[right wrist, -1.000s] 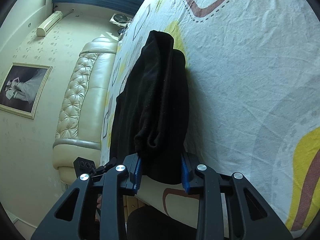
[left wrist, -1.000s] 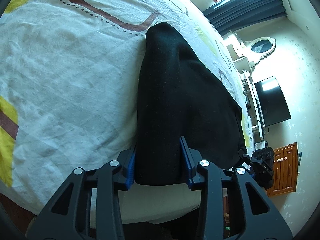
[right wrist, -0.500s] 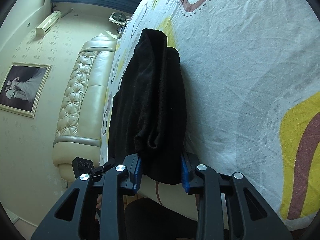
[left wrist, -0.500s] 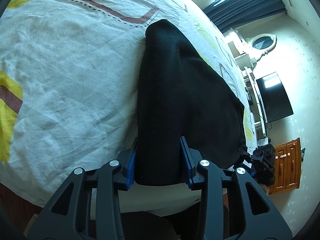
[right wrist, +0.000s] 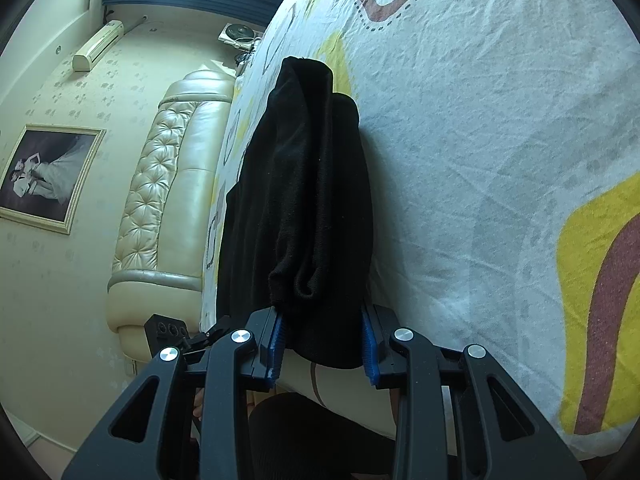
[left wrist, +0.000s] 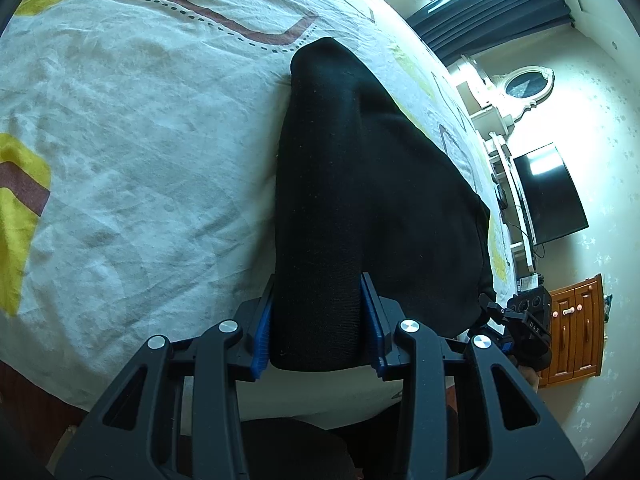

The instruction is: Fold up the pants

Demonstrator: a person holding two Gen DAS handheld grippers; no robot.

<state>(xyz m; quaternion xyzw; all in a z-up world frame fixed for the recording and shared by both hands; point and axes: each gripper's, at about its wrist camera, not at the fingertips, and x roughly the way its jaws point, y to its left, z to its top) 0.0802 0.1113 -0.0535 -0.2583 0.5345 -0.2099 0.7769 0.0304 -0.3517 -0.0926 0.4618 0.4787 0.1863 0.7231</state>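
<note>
The left tongs [left wrist: 318, 324] are clamped on one end of the black pants [left wrist: 340, 200], the thick fold of cloth filling the gap between the two blue-padded fingers [left wrist: 262, 336]. Ahead of these tongs the pants run away over the bed sheet [left wrist: 140, 140], a white cover with yellow and brown shapes, and end in a rounded fold far in front. To the right of the left tongs the cloth spreads wider and hangs toward the edge of the bed, where the other tool shows as a small black block just beside the hem. Farther right stand a dark television [left wrist: 548, 196], an orange wooden cabinet [left wrist: 576, 332] and a white oval mirror [left wrist: 524, 86]; dark curtains [left wrist: 500, 12] hang above.

The right tongs [right wrist: 322, 340] are clamped on the other end of the pants [right wrist: 312, 200], with a bunched cuff or hem hanging just above the left blue finger [right wrist: 276, 344]. The cloth rises ahead of these tongs in several stacked layers, touching the sheet [right wrist: 500, 140] on their right side. Left of the right tongs are a cream tufted headboard [right wrist: 160, 200], a framed picture [right wrist: 44, 176] on the wall and an air conditioner [right wrist: 98, 46] higher up. Below both tongs a dark clothed shape sits at the bed's near edge; I cannot tell what it is.
</note>
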